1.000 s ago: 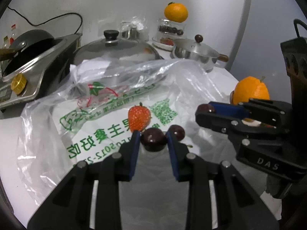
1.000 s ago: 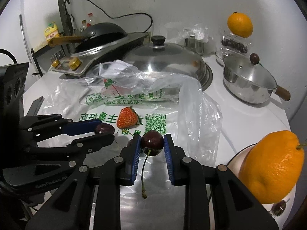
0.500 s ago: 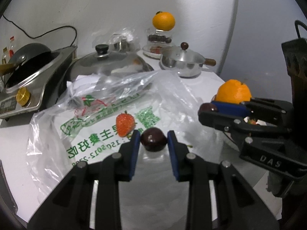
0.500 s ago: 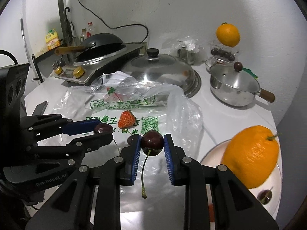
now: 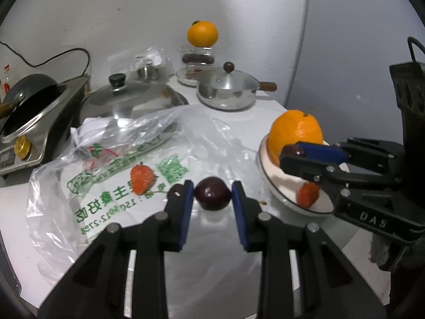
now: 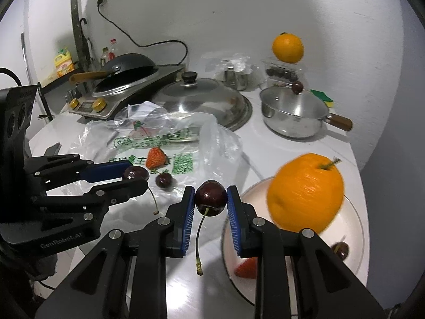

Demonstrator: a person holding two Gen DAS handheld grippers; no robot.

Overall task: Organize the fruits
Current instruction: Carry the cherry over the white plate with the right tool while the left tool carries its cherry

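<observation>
At the tabletop's (image 6: 279, 143) far left corner a black wok (image 6: 124, 67) sits on a cooker (image 6: 111, 98); next along the back, a big steel lid (image 6: 204, 98), then a lidded saucepan (image 6: 292, 114), with an orange (image 6: 287, 47) perched on a clear box behind it. Nearer, toward the left edge, a clear printed bag (image 6: 164, 141) lies spread flat; a strawberry (image 6: 155, 157) rests on it, and a loose cherry (image 6: 163, 180) just in front of that.

The left gripper (image 6: 135, 179) hangs over the near part of the bag, its jaws closed to a narrow gap on a dark cherry (image 6: 136, 172) pinched between the blue pads (image 6: 106, 171), stem trailing down; from its own camera the same fruit (image 5: 212, 192) sits squeezed between the pads.

The right gripper (image 6: 210, 199) is a little further right, near the front edge and at the plate's (image 6: 356, 228) left rim; its jaws are likewise nearly closed, gripping another cherry (image 6: 211, 198) whose long stem dangles; I cannot tell whether it is over the rim or just short of it.

On the plate, by the tabletop's right edge, stand a large orange (image 6: 305, 192), a strawberry (image 6: 247, 268) at the near side and a cherry (image 6: 340, 250) at the right.
</observation>
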